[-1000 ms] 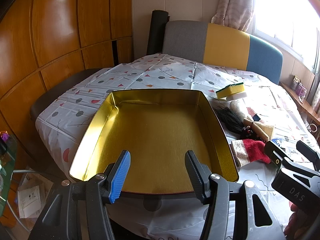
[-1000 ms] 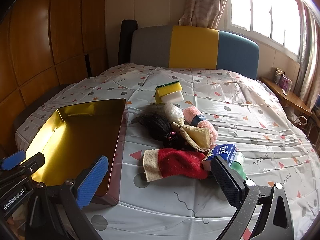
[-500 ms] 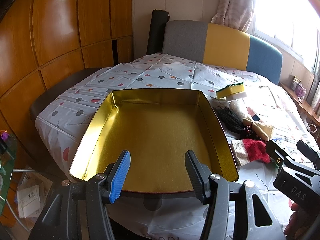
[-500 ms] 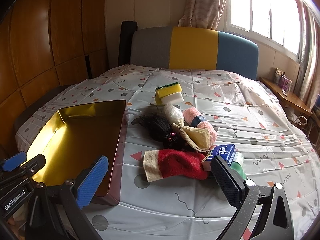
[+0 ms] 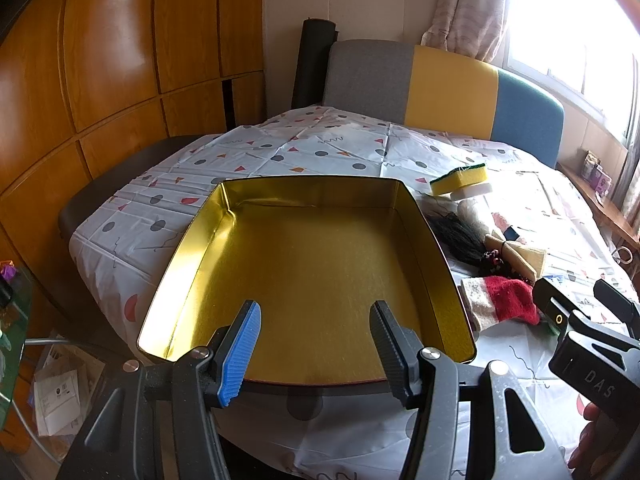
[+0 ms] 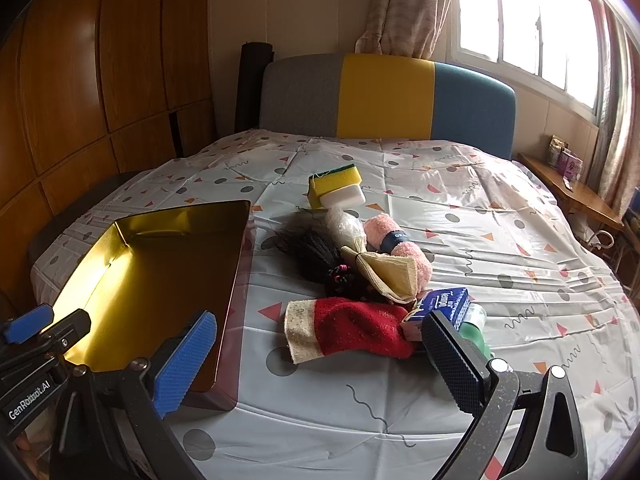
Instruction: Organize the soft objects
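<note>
A room in a home, with a covered table by a window.

Glossy wooden wardrobe panels (image 6: 100, 80) fill the left wall. At the far side stands an upholstered bench back (image 6: 384, 96) in grey, yellow and blue. Curtains (image 6: 404, 4) hang beside a bright window (image 6: 528, 16) on the right, with a wooden ledge (image 6: 568, 188) below it bearing small packets. A patterned plastic cloth (image 6: 460, 232) covers the table, and loose papers (image 5: 56, 396) lie on the floor near left.
</note>
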The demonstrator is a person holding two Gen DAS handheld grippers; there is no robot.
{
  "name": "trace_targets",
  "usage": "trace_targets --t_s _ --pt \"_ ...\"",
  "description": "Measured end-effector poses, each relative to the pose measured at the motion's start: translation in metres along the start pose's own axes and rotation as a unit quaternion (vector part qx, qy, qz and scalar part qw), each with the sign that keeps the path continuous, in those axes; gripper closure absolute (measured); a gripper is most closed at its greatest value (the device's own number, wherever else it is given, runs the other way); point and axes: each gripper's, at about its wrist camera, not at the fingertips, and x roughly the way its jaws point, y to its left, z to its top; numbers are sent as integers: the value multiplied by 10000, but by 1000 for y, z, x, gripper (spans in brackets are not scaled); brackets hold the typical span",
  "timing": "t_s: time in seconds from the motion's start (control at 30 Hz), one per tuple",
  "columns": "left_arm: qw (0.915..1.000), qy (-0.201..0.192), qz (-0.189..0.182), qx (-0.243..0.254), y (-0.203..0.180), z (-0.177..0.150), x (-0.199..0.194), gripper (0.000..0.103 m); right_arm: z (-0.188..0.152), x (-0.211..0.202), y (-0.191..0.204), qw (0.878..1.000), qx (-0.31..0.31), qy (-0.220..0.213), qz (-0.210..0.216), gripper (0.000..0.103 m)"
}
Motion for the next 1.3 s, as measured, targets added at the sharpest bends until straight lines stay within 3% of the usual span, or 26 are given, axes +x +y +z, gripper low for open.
trace_targets --t_s 0.3,0.53,0.67,0.77,0.83,0.9,1.0,1.03,1.13,1.3 --pt "9999 38 -63 84 -4 -1 3 46 4 1 -9 10000 21 -32 28 0" --pt "9995 116 -172 222 -11 -2 9 45 14 3 -44 9997 126 -52 -218 0" --pt "9949 268 -899 366 -17 1 12 37 22 7 -79 9989 455 28 -124 0" --pt "9845 306 -1648 514 -27 8 9 26 26 16 -117 9969 738 137 -235 0" --pt "9798 338 -1791 825 -45 15 9 25 26 24 -138 9958 821 243 -330 0" --pt "9687 475 -2111 1219 -68 22 11 25 22 35 -165 9940 934 399 -415 0" --pt "9539 679 -2196 1932 -104 25 19 25 11 43 -194 9904 1189 500 -493 0" --pt "9447 826 -2213 2276 -120 23 25 25 6 45 -203 9886 1340 492 -485 0" --pt "9294 1172 -2247 2684 -148 17 42 27 1 46 -226 9790 1922 539 -406 0" --pt "9072 1374 -2332 3221 -193 13 62 27 0 43 -236 9749 2142 508 -340 0"
